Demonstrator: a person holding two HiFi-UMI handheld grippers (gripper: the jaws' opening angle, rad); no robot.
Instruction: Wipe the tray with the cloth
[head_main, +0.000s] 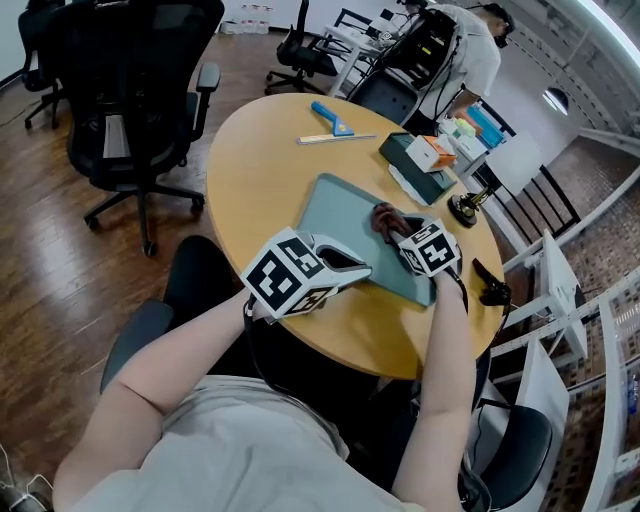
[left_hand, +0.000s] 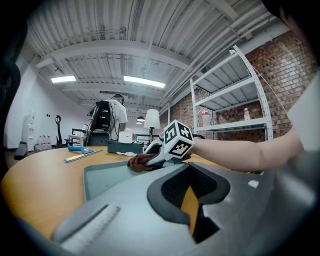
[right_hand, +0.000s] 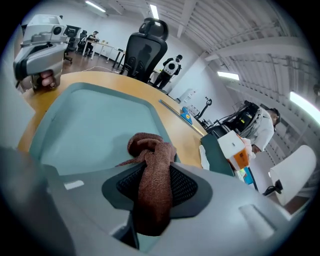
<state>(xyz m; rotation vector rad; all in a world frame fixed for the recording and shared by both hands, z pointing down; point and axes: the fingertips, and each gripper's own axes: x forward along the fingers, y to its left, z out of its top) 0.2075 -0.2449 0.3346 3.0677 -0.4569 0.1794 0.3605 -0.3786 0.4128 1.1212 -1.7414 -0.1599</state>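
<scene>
One nubby brown cloth (right_hand: 150, 165) bunches on smooth, round-cornered tray (right_hand: 90, 120).

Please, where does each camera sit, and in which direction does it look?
Head view: on the person's head, looking steeply down at the table and tray; left forearm, right forearm, left gripper and right gripper show.
Left gripper view: low at the tray's edge, looking about level across it; own fingers below, right forearm beyond.
Right gripper view: tilted down over the tray; own fingers shut on the cloth.
Shared: each gripper view shows the tray and the other gripper.
</scene>
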